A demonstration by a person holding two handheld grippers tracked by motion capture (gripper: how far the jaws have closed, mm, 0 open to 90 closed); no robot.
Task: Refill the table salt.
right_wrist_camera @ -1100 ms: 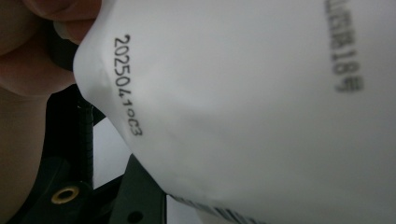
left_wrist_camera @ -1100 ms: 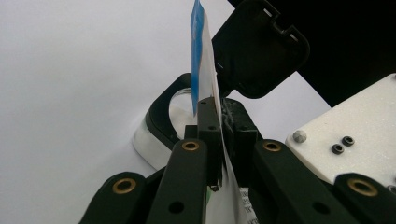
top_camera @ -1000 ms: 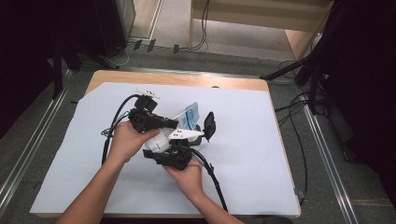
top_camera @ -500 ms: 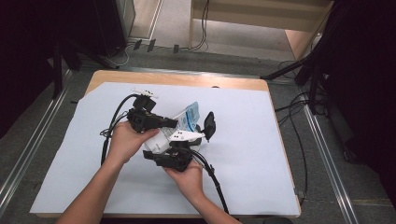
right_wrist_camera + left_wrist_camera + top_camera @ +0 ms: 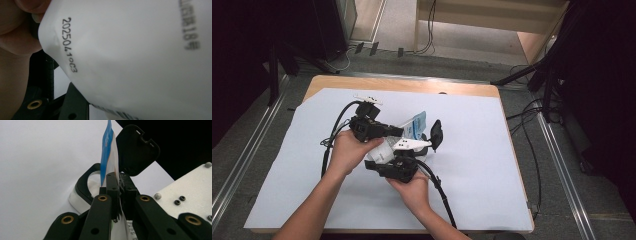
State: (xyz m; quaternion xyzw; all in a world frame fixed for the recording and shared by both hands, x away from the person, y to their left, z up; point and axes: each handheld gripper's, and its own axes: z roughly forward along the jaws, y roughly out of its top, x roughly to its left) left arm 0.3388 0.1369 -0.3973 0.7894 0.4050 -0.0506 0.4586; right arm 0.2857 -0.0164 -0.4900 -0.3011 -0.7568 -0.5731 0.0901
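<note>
My left gripper (image 5: 404, 131) (image 5: 117, 183) is shut on a thin blue-and-white packet (image 5: 417, 123) (image 5: 109, 152). The packet stands upright over the black-rimmed mouth (image 5: 83, 185) of a white container (image 5: 381, 152) (image 5: 140, 55). The container's black flip lid (image 5: 436, 134) (image 5: 138, 149) hangs open behind the packet. My right gripper (image 5: 413, 153) comes in from the near side and is shut on the container, whose printed white wall lies right up against its camera. One black jaw shows beneath that wall at the lower left; the other is hidden.
Both hands work at the middle of a white sheet (image 5: 482, 165) laid over a wooden table (image 5: 412, 85). Black cables (image 5: 439, 192) trail from both grippers toward the near edge. A hand (image 5: 12, 37) sits against the container's left side.
</note>
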